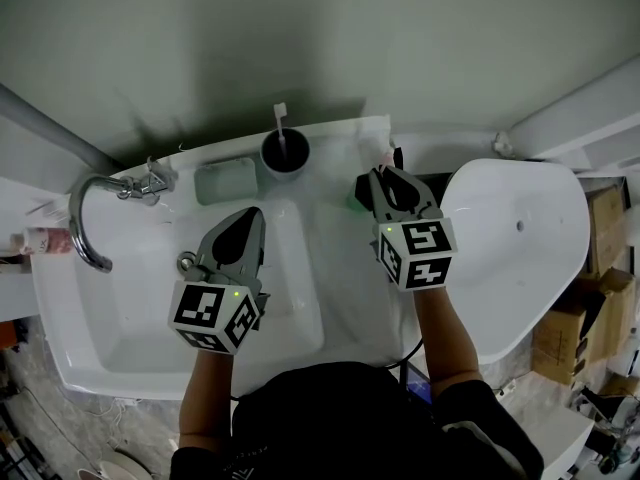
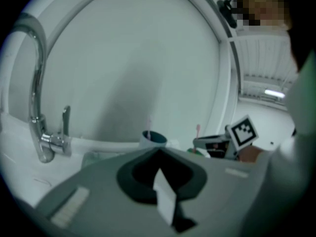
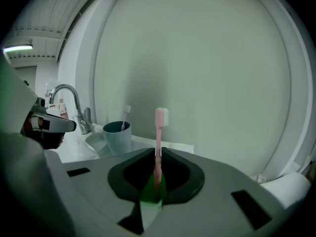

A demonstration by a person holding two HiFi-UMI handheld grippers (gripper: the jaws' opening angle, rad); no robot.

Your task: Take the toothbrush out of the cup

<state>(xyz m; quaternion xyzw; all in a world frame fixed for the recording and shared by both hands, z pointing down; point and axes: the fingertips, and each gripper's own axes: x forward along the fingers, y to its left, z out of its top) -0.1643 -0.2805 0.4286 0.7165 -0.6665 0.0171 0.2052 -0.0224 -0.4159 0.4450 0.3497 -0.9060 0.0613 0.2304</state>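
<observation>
A pink toothbrush (image 3: 159, 132) stands upright, head up, with my right gripper (image 3: 158, 154) shut on its handle. Its lower end runs down to a green object (image 3: 150, 191) under the jaws. In the head view the right gripper (image 1: 383, 174) hovers at the sink's back right, right of a dark teal cup (image 1: 285, 153). That cup (image 3: 117, 136) holds a white toothbrush (image 3: 127, 115). My left gripper (image 1: 251, 216) is over the basin, shut with nothing in it, its tips (image 2: 159, 153) pointing toward the cup (image 2: 153, 138).
A chrome faucet (image 1: 88, 213) arches over the white sink (image 1: 120, 318) at the left. A pale soap dish (image 1: 225, 180) lies beside the cup. A white toilet bowl (image 1: 520, 238) stands to the right, with cardboard boxes (image 1: 590, 318) beyond it. The wall is close behind.
</observation>
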